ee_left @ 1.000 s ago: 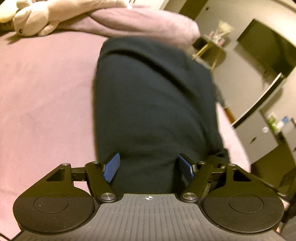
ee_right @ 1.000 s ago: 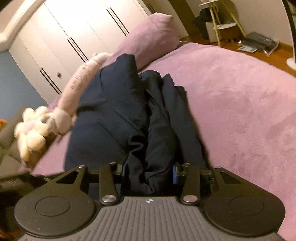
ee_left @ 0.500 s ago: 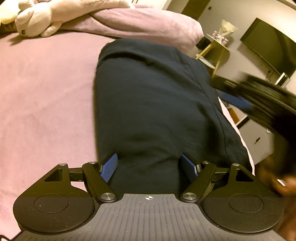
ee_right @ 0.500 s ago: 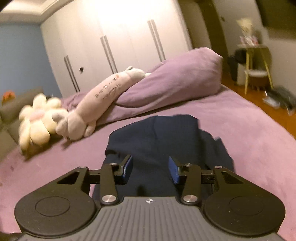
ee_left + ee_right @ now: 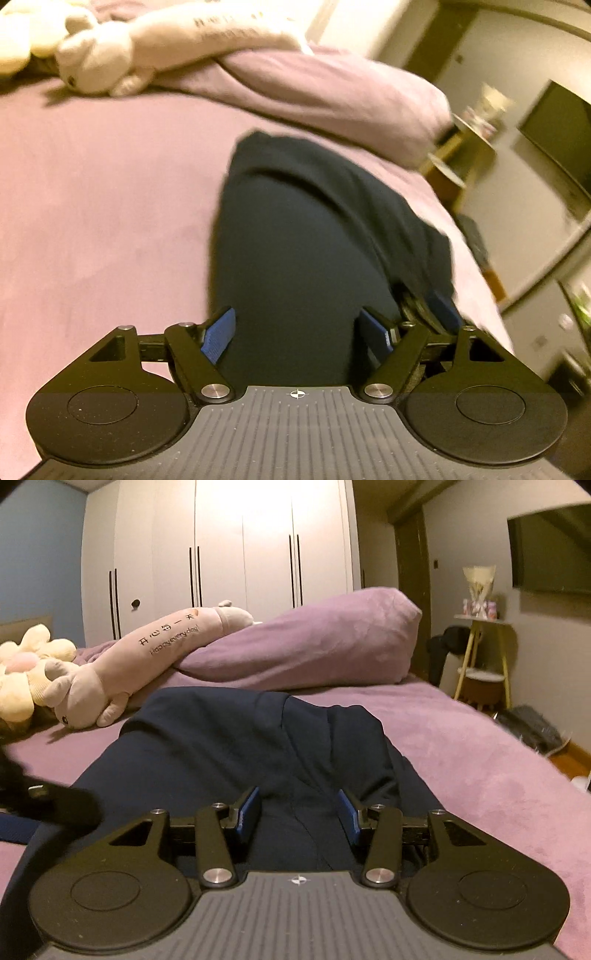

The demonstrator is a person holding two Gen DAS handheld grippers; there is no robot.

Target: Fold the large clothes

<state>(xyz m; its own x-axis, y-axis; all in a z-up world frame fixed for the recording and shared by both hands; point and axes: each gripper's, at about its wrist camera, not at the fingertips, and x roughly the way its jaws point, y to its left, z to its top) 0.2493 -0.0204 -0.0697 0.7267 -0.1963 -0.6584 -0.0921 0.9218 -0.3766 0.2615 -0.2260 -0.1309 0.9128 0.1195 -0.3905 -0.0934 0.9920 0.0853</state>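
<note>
A dark navy garment [image 5: 306, 236] lies folded in a long strip on the purple bed [image 5: 103, 206]; it also shows in the right wrist view [image 5: 236, 746]. My left gripper [image 5: 297, 332] is open, its blue pads either side of the garment's near end, holding nothing. My right gripper [image 5: 297, 812] is open and low over the garment's near end, empty. Part of the right gripper shows at the garment's right edge in the left wrist view [image 5: 424, 306]. Part of the left gripper shows blurred at the left of the right wrist view [image 5: 55, 805].
A purple pillow [image 5: 314, 642] and a long pink plush toy [image 5: 140, 657] lie at the head of the bed. A yellow side table [image 5: 484, 657] and a wall TV [image 5: 550, 550] stand to the right. White wardrobes [image 5: 236, 542] fill the back wall.
My right gripper let go of the bunched garment, opened, and dropped low beside my left gripper. The garment now lies flat. My left gripper stayed open and drew back a little.
</note>
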